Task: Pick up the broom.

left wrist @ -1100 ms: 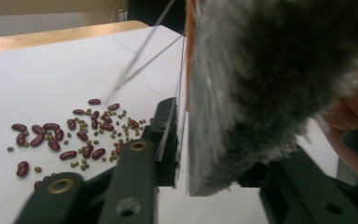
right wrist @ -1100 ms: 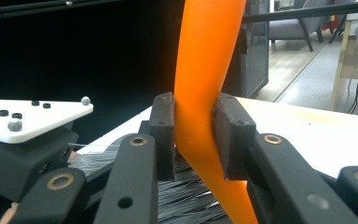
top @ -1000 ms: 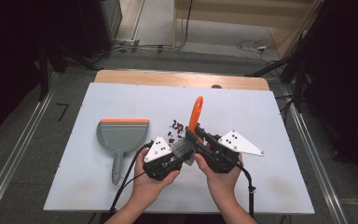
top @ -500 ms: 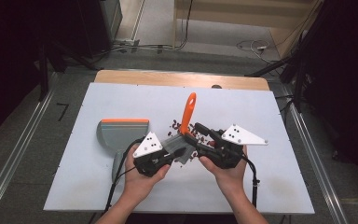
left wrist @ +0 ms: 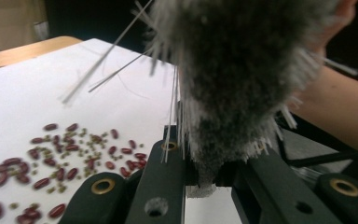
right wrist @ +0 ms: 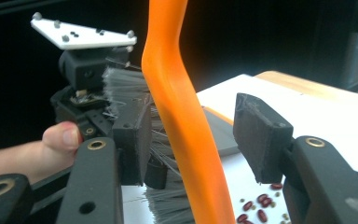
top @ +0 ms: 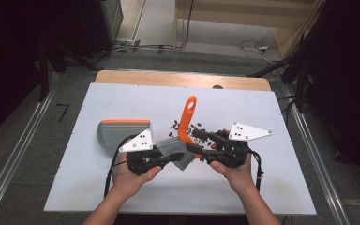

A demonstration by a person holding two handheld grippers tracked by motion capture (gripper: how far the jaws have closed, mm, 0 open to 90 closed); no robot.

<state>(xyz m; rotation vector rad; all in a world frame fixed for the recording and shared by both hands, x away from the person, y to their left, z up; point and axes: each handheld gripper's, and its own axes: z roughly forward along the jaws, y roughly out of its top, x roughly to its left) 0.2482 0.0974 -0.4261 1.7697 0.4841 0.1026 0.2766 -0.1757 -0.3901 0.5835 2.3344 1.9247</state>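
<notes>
Two tools (top: 168, 159) (top: 199, 143), one brush (top: 180, 140), one dustpan (top: 122, 133)

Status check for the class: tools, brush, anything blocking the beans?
Left tool shut on brush bristles. Right tool open around orange brush handle, jaws just opened. Beans scattered, dustpan beside; nothing blocking.

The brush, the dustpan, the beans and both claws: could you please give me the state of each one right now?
Brush: lifted off the table, orange handle up, bristles clamped.
Left claw: shut on the brush's grey bristles.
Right claw: open, jaws either side of the orange handle, just released.
Dustpan: flat on the table, not held.
Beans: scattered loose on the table.
</notes>
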